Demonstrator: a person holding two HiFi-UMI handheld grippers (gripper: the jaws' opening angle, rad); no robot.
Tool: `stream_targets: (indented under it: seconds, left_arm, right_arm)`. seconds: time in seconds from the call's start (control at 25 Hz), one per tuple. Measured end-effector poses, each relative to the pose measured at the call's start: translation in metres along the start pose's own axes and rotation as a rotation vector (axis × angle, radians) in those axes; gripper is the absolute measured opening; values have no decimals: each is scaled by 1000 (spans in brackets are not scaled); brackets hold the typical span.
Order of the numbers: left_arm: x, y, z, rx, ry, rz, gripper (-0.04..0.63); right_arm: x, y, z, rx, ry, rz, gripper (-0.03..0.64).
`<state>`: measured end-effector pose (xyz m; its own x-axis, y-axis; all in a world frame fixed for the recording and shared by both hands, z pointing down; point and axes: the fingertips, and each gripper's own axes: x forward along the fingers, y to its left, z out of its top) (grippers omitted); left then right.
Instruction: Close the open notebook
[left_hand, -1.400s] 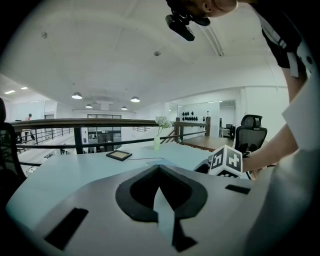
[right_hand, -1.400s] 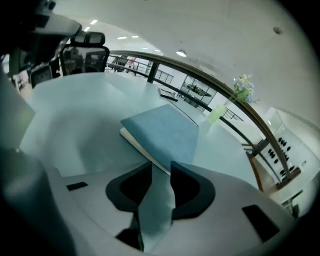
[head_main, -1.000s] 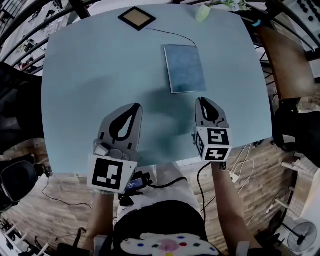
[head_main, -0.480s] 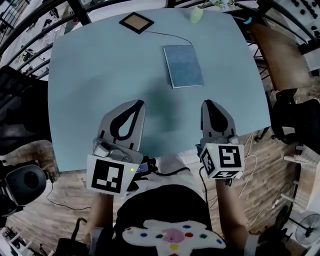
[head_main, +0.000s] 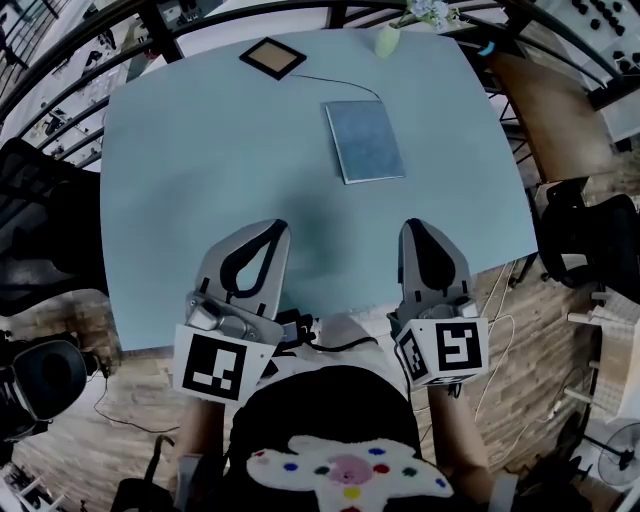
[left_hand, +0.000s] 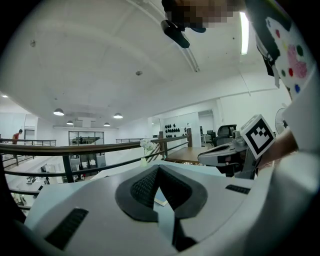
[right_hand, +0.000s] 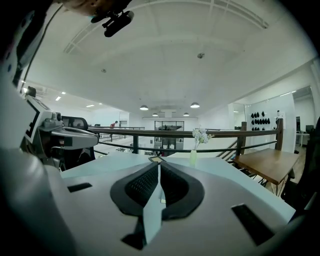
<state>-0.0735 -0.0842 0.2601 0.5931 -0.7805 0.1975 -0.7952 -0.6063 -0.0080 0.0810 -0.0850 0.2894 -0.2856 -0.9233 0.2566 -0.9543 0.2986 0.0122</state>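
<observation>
The notebook (head_main: 364, 140) lies closed on the pale blue table (head_main: 200, 170), blue cover up, right of centre and toward the far side. Both grippers hang over the table's near edge, well short of the notebook. My left gripper (head_main: 278, 226) is shut with its tips together and nothing between them. The right gripper (head_main: 414, 226) is also shut and empty. In the left gripper view the jaws (left_hand: 158, 168) meet, a corner of the notebook (left_hand: 160, 200) shows in the gap below the tips, and the right gripper (left_hand: 202, 159) is alongside. The right gripper view shows its jaws (right_hand: 159, 166) closed.
A small square framed pad (head_main: 273, 58) with a thin cable lies at the far left of the table. A vase with flowers (head_main: 388, 38) stands at the far edge. A wooden table (head_main: 560, 110) is to the right, a black chair (head_main: 40, 220) to the left, a railing behind.
Both grippers have drawn back toward the person and risen, the right one more. The notebook has stayed closed in the same place.
</observation>
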Motion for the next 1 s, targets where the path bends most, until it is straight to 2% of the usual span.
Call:
stream_targets:
  seconds: [1.0]
  left_arm:
    - [0, 0, -9, -3, 11, -5, 17]
  right_arm:
    - [-6, 8, -11, -27, 33, -2, 38]
